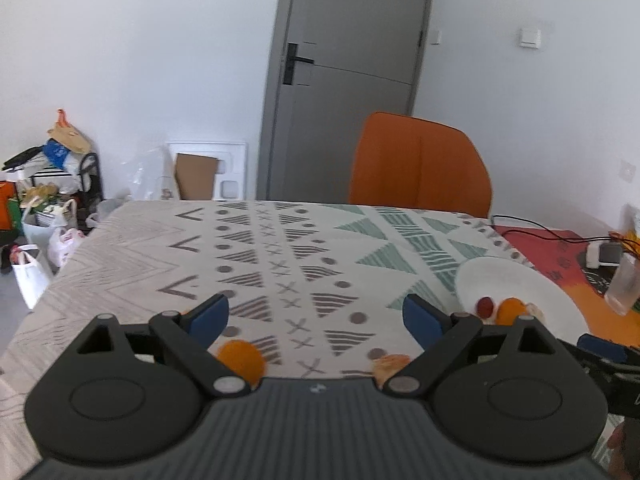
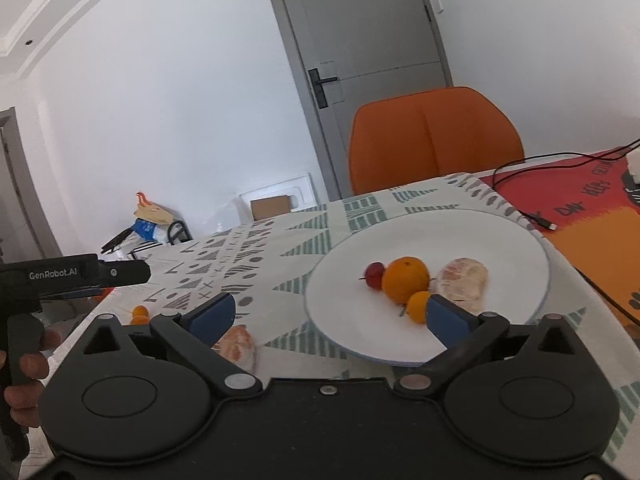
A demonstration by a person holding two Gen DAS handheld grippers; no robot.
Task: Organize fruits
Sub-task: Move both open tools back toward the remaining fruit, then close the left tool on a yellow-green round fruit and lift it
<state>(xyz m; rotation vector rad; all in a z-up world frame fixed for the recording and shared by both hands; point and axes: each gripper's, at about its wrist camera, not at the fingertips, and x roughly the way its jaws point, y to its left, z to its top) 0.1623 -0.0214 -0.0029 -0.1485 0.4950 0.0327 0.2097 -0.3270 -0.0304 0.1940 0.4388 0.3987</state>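
A: We start at our right gripper (image 2: 332, 312). Its blue pads are spread wide and grip nothing; the white plate (image 2: 500, 240) lies just beyond them, and one pad overlaps the plate's near rim in the right wrist view.

B: And our left gripper (image 1: 316, 312)?

A: Released as well, jaws wide apart, only patterned tablecloth (image 1: 280, 248) between them. It hangs to the left of the plate, well apart from it. In the right wrist view we see its black body side-on, with a hand (image 2: 28, 364) around the handle.

B: What sits on the plate?

A: Four fruits, close together near the plate's middle: a large orange (image 2: 405, 279), a small red fruit (image 2: 374, 274) touching it on the left, a small orange fruit (image 2: 418, 305) just in front of it, and a peeled citrus (image 2: 464, 278) to its right.

B: And off the plate?

A: A second peeled citrus (image 2: 238, 346) lies on the cloth just left of the plate's near edge. An unpeeled orange fruit (image 1: 242, 360) lies further left of the plate, close under our left gripper. Two small orange fruits (image 2: 140, 314) lie further left still, at the table's edge.

B: Beyond the plate?

A: An orange chair (image 2: 434, 136) stands at the far side of the table, behind the plate, with a grey door (image 2: 368, 32) behind that. A black cable (image 2: 532, 216) runs over a red-and-orange mat (image 2: 592, 220) to the plate's right.
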